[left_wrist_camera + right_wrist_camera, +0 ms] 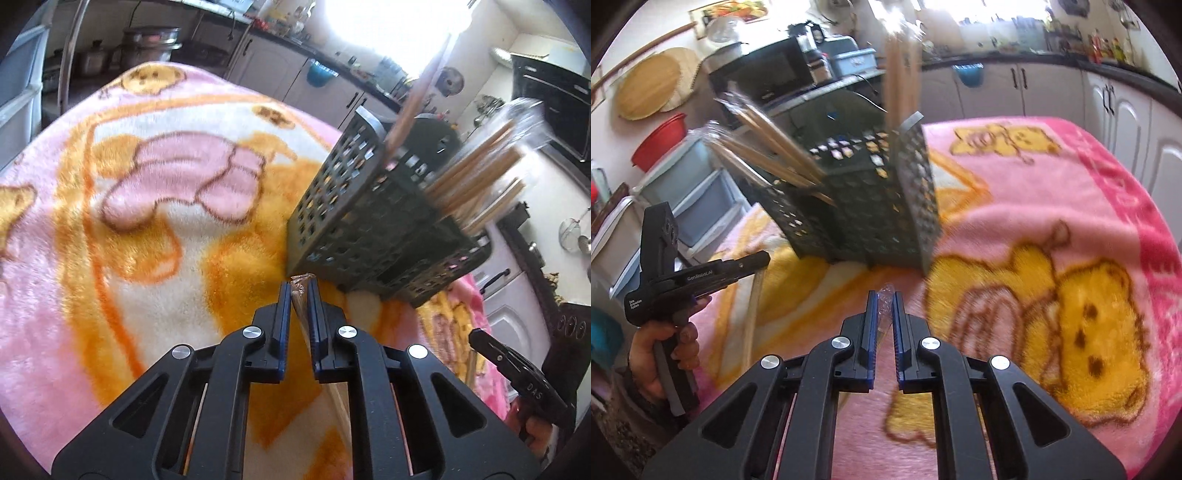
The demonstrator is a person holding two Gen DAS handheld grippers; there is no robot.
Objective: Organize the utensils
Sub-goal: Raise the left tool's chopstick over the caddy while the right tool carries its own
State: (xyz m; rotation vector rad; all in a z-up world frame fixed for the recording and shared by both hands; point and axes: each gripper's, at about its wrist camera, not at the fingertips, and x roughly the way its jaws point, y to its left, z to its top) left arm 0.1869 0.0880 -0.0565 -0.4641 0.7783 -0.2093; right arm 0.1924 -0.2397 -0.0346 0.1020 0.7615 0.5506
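On the blanket-covered worktop (155, 206) much of the sorting appears to be done. A black perforated basket (354, 221) stands toward the far right part of the worktop in the left wrist view, and several wrapped wooden chopstick pairs (476, 173) are already lodged in it, fanned up and out toward the right. One more wooden stick (413, 99) is seen rising from the basket's far left compartment, nearly upright and leaning slightly right.

In front of the basket, the left tongs (300, 295) are closed on a wrapped chopstick pair (300, 291). Only its tip is shown between the pads; the long axis is judged to run back along the tongs toward the camera, with the tip pointed at the basket's near bottom corner.

In the right wrist view the left gripper is seen at the left edge, held in a hand (661, 343), with a pale stick (753, 314) hanging down from it, close to vertical. At the centre, the right tongs (882, 299) are clamped on a piece in clear wrapping (885, 295); whether wood lies inside cannot be told. Its end is pointed toward the basket's base.

What is left, as judged: both held pieces are not yet in the basket, so each must be lifted, turned upright and dropped into a compartment. No further loose utensils are seen on the blanket.
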